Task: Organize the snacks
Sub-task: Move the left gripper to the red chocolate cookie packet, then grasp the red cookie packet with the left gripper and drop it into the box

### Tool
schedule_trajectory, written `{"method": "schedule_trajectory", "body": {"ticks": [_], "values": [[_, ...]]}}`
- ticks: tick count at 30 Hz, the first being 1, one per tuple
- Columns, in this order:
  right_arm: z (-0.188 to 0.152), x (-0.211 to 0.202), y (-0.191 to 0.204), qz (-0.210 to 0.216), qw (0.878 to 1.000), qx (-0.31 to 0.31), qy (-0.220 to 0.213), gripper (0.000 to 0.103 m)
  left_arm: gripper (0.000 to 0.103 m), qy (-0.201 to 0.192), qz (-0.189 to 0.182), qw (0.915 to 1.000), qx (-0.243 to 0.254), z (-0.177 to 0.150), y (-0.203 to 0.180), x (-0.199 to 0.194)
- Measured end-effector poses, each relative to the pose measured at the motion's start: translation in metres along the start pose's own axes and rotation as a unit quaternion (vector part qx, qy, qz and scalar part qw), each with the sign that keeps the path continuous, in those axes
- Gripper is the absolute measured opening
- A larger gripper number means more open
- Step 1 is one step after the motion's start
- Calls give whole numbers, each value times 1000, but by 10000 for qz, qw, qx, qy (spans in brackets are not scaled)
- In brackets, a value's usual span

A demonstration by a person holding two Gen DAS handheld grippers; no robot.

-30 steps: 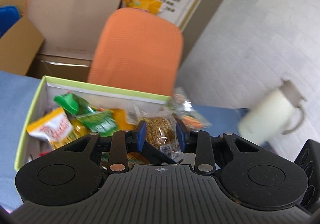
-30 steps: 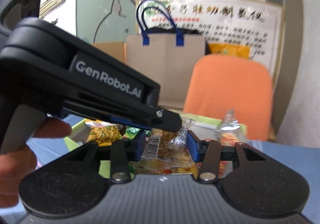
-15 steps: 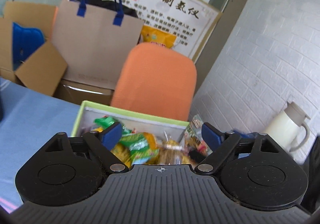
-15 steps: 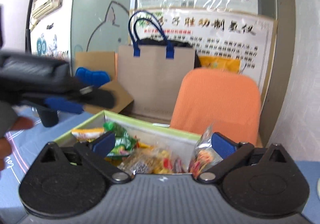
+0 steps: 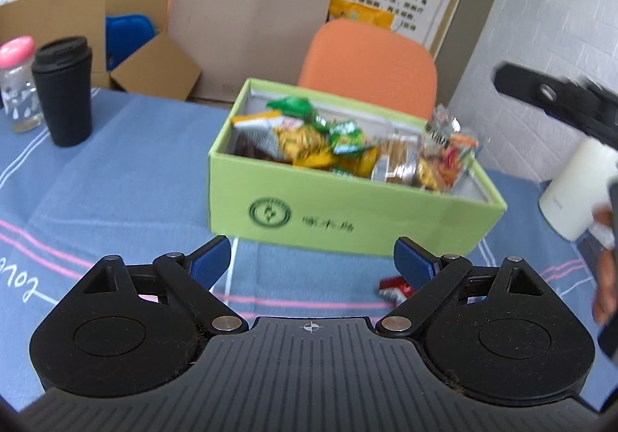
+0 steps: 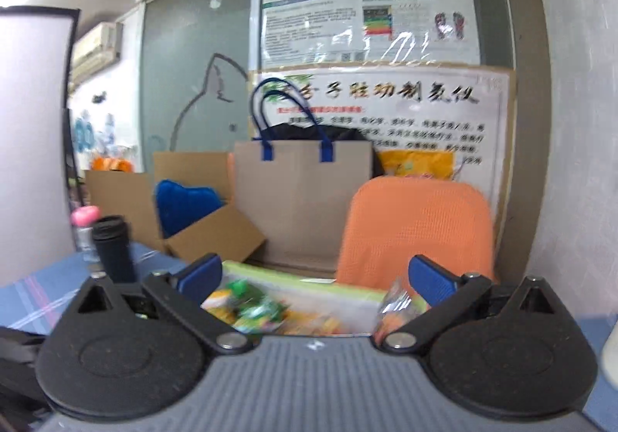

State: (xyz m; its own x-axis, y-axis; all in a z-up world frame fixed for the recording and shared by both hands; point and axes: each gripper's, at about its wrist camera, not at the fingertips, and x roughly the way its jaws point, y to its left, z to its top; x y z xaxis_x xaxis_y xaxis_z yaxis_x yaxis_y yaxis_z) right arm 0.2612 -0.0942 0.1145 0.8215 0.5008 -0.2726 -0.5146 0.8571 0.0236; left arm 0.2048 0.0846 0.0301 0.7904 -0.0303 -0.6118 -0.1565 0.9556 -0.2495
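Left gripper (image 5: 313, 264) jaws opening, nothing between them. Right gripper (image 6: 314, 279) spread wide, empty, aimed over the box (image 5: 347, 215). Snacks (image 5: 336, 150) are piled inside the green box on the blue tablecloth (image 5: 116, 181); one red wrapper (image 5: 392, 287) lies loose on the cloth, just beside the left gripper's right finger. Likely next pick: come down over the wrapper, centre it between the pads, close low against the cloth, avoid snagging fabric.

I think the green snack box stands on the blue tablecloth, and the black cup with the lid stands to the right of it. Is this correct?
Not quite. The green snack box does stand on the blue tablecloth, but the black cup with the lid stands to the left of it, beside a pink-capped bottle. On the right stands a white jug. The left wrist view shows this.
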Motion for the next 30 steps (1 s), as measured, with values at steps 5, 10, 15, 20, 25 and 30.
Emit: {"method": "schedule_trajectory", "body": {"ticks": [5,10,15,20,25,30], "values": [[-46,-17,9,204,9983,-124,526,103,80,170,-13,9998,-85,-9,1,5],[-93,-8,10,353,9921,78,1204,102,80,313,-24,9995,-49,-15,-3,11],[-115,6,18,691,9845,30,1614,102,74,842,-771,9933,-150,-13,-12,36],[-126,15,17,722,9812,138,1787,102,57,1447,-1267,9812,-168,-12,-24,70],[-135,23,17,493,9787,21,1995,102,58,1547,-1388,9781,53,-5,-36,81],[-142,25,19,363,9769,-55,2105,94,58,1763,-1566,9715,249,-10,-50,93]]}}
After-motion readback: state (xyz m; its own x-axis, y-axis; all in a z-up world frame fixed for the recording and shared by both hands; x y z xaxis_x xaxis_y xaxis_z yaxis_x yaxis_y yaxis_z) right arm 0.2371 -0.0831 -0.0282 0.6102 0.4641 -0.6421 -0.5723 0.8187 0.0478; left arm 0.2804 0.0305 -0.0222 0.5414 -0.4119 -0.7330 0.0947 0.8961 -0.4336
